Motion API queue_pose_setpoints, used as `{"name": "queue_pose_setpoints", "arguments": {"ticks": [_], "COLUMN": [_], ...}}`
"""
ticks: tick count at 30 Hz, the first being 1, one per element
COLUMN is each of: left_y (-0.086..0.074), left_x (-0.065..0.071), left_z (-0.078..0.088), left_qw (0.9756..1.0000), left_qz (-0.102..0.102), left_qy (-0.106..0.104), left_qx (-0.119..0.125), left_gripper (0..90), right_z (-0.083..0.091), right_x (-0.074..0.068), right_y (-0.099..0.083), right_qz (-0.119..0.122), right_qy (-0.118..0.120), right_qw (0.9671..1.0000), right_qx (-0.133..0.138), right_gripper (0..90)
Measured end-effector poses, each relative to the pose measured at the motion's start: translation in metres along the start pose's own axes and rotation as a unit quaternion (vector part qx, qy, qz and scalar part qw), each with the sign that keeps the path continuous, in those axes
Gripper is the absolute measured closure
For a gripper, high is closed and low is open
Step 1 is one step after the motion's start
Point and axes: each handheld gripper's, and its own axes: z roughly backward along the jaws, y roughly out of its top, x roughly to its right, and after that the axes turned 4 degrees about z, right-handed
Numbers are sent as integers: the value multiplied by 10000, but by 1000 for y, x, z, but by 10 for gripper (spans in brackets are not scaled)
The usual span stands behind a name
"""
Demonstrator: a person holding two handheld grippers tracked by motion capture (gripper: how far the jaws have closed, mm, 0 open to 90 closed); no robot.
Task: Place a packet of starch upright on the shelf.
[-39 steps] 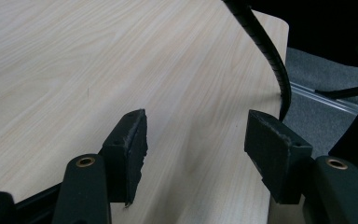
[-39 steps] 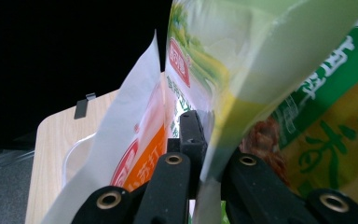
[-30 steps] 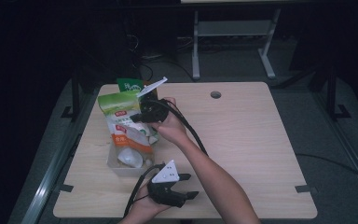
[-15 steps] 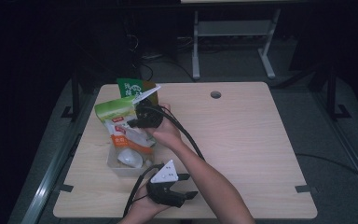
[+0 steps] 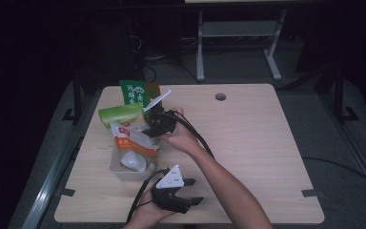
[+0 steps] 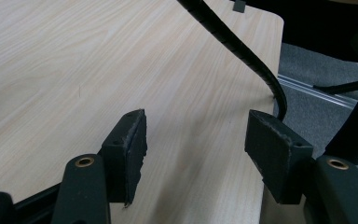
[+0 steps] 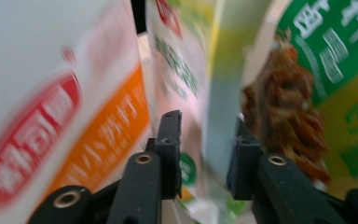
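At the table's left, a pale green snack bag (image 5: 121, 114) lies on a white and orange bag (image 5: 134, 141), which sits in a clear tub (image 5: 119, 170). My right gripper (image 5: 149, 125) reaches across to these bags. Its jaws have just been opening. The green bag's edge (image 7: 221, 116) still stands between them, and a gap shows beside the left pad (image 7: 173, 140). The white and orange bag (image 7: 51, 116) is blurred close on the left. My left gripper (image 5: 195, 191) rests near the front edge. It is open (image 6: 196, 126) over bare wood, with nothing between its pads.
A dark green bag (image 5: 133, 91) with brown snacks printed on it (image 7: 284, 116) stands behind the pile. The right gripper's black cable (image 6: 242, 51) runs across the tabletop (image 5: 257, 138). A round hole (image 5: 220, 97) sits near the far edge. A metal stand (image 5: 238, 33) is beyond the table.
The right gripper brought the pale green bag a little forward and down onto the pile, and its jaws have parted. The left gripper has stayed where it was.
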Motion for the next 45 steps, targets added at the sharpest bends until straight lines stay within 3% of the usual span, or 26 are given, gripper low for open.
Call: {"name": "queue_pose_setpoints", "arguments": {"ticks": [1, 5, 9, 13, 19, 25, 30, 45], "left_y": [0, 0, 0, 0, 0, 0, 0, 0], "left_x": [0, 0, -1, 0, 0, -1, -2, -5], "left_z": [0, 0, 0, -1, -1, 0, 0, 1], "left_qw": [10000, 10000, 10000, 10000, 10000, 10000, 10000, 9999], "left_qz": [-4, 3, 5, 4, -5, -12, -5, -4], "left_qy": [0, 3, -1, -8, 1, 7, 33, 146], "left_qx": [0, -3, -18, -26, -39, -44, -39, -86], "left_gripper": [381, 382, 382, 382, 382, 380, 375, 360], "right_z": [0, -1, -7, -10, -7, 1, 10, 6], "right_x": [0, -1, -1, 5, 8, 11, 10, 12], "right_y": [-1, -3, -10, -23, -26, -22, -11, -12], "right_qz": [41, 70, 113, -52, -180, -263, -217, -199], "right_qy": [0, -48, -103, -45, 20, 46, -15, -29], "right_qw": [10000, 9999, 9993, 9994, 9995, 9996, 9996, 9998], "right_qx": [-31, -131, -339, -351, -269, 1, 158, -6], "right_gripper": [794, 849, 869, 872, 804, 761, 784, 866]}}
